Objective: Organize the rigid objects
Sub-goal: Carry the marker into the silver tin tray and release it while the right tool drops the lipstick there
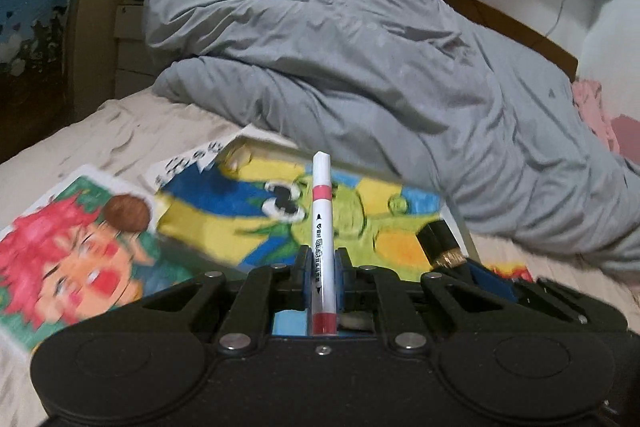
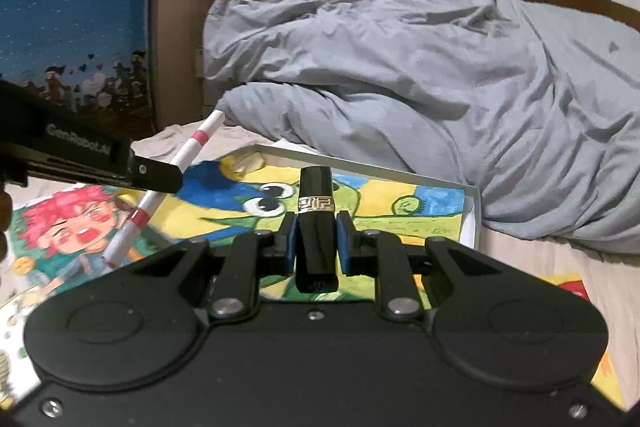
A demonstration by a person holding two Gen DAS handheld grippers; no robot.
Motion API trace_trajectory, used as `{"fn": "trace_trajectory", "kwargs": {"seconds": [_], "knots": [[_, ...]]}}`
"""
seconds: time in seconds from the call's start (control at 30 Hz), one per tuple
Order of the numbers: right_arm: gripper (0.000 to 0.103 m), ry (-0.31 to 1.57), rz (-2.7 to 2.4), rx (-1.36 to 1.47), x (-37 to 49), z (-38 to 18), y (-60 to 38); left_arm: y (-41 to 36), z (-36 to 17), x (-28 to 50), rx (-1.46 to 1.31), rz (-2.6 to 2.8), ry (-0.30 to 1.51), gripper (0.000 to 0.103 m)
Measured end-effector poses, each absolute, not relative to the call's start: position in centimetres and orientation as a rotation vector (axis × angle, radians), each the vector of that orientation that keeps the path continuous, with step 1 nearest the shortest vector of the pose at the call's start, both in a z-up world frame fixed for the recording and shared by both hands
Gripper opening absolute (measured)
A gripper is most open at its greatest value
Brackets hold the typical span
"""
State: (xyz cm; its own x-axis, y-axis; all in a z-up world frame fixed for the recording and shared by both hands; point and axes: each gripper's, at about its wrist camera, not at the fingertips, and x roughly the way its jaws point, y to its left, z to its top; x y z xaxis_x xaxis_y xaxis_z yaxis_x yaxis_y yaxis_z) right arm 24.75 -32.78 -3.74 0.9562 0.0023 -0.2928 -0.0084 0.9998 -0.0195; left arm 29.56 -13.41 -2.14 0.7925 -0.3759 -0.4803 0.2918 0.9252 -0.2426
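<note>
Left gripper (image 1: 322, 267) is clamped on a white plastic marker pen with red bands (image 1: 322, 227), held mid-barrel so it points forward along the fingers, tip end out, both ends free; a steady grip for lowering it lengthwise. Right gripper (image 2: 316, 239) has its blue pads (image 2: 289, 243) beside a black square-section lipstick tube with a gold patterned band (image 2: 315, 223); the left pad touches the tube, a thin gap seems to show on the right, yet the tube stays up off the surface, so probably gripped, near its lower half with the capped end forward. Both objects hover above a shallow grey-rimmed tray lined with a yellow, blue and green frog cartoon drawing (image 2: 472, 203), lying on the beige bedsheet (image 1: 132, 131); likely the collection spot, since both tools aim at it. In the right view the marker crosses at a slant over the tray's left edge, with the left gripper coming in from the side, apart from the lipstick. A loose red-haired cartoon face drawing (image 1: 68, 259) lies left of the tray, a crumpled grey duvet (image 1: 340, 59) just behind. Nothing released yet; judged mid-carry, set-down comes next. Risk: round marker may roll on the flat liner.
</note>
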Motion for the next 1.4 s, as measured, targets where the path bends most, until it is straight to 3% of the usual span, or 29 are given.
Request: {"fn": "trace_trajectory", "kwargs": {"seconds": [0.4,0.57,0.83,0.9,1.0,1.23,1.4], "knots": [[0.013,0.413,-0.039,-0.069,29.7,-7.3,-33.3,-17.8,-5.8,39.0,-0.156,-0.330,0.565,0.012],[0.013,0.503,-0.023,-0.088,31.2,-9.3,-33.0,-18.6,-7.9,40.5,-0.150,-0.299,0.625,0.012],[0.016,0.500,-0.015,-0.052,31.6,-9.5,-33.7,-18.4,-9.0,40.7,-0.130,-0.288,0.662,0.013],[0.022,0.497,-0.016,-0.061,31.6,-9.3,-33.7,-18.6,-9.3,41.1,-0.133,-0.278,0.683,0.013],[0.046,0.488,-0.018,-0.061,30.8,-8.6,-33.7,-18.5,-9.6,41.4,-0.166,-0.272,0.716,0.014],[0.074,0.435,-0.022,-0.060,28.5,-5.5,-33.4,-17.2,-7.9,39.5,-0.161,-0.256,0.669,0.021],[0.097,0.397,-0.008,-0.040,25.7,-2.5,-33.1,-15.0,-5.1,36.4,-0.144,-0.246,0.589,0.043]]}}
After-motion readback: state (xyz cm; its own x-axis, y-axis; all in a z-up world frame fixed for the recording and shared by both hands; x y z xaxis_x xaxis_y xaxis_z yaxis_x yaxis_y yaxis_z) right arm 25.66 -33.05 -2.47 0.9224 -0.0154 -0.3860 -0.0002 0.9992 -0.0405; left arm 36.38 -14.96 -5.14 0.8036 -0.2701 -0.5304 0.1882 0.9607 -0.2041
